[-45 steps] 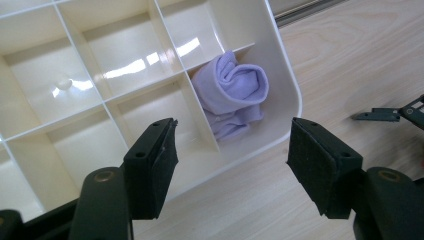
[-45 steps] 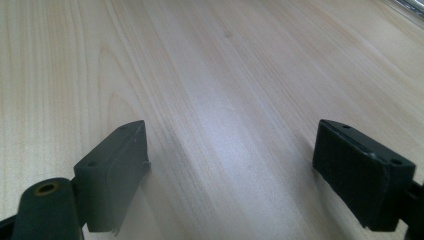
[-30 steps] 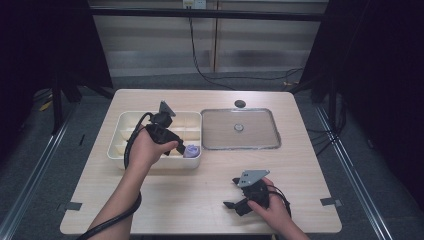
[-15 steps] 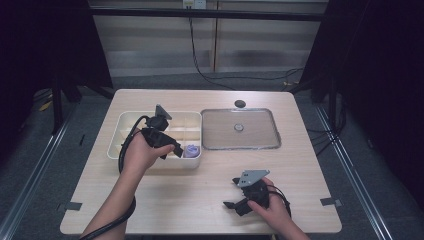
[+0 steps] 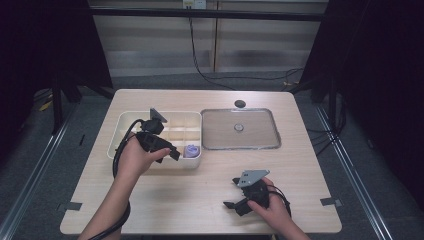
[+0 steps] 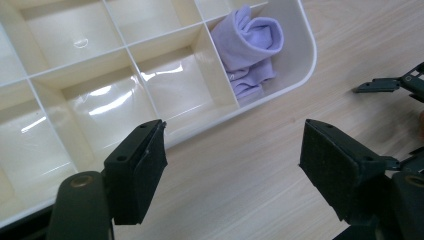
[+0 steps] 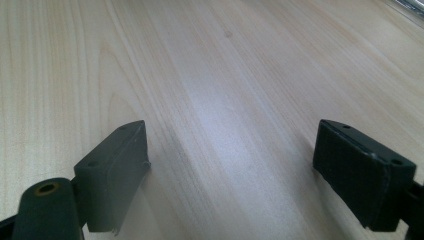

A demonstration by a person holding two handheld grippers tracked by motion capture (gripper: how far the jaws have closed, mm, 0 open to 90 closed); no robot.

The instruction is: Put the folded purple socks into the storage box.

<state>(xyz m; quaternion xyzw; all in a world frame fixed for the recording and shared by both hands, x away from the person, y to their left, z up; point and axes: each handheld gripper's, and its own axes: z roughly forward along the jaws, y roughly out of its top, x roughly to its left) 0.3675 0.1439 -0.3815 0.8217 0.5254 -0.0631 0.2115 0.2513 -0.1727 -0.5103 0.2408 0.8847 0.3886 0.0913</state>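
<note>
While the left gripper (image 5: 172, 150) hangs over the near edge of the cream divided tray (image 5: 125, 120), its jaws stand wide apart with nothing between them. Seen from the left gripper view, the gap between the jaws frames bare wood of the table (image 6: 260, 165) just outside the tray's rim (image 6: 310, 60). A rolled lilac cloth (image 6: 248, 42) (it looks like a sock) lies tucked into the tray's corner compartment, the near right one in the high view (image 5: 191, 150), close beside the left gripper's tips but apart from them. Neighbouring compartments show only their glossy floors. Down at the table's near edge the right gripper (image 5: 236, 201) rests low on the wood, released as well, its two pads (image 7: 117, 172) spread over plain tabletop. Right of the tray sits a shallow metal pan (image 5: 210, 142) with a small round thing (image 5: 239, 127) in it
</note>
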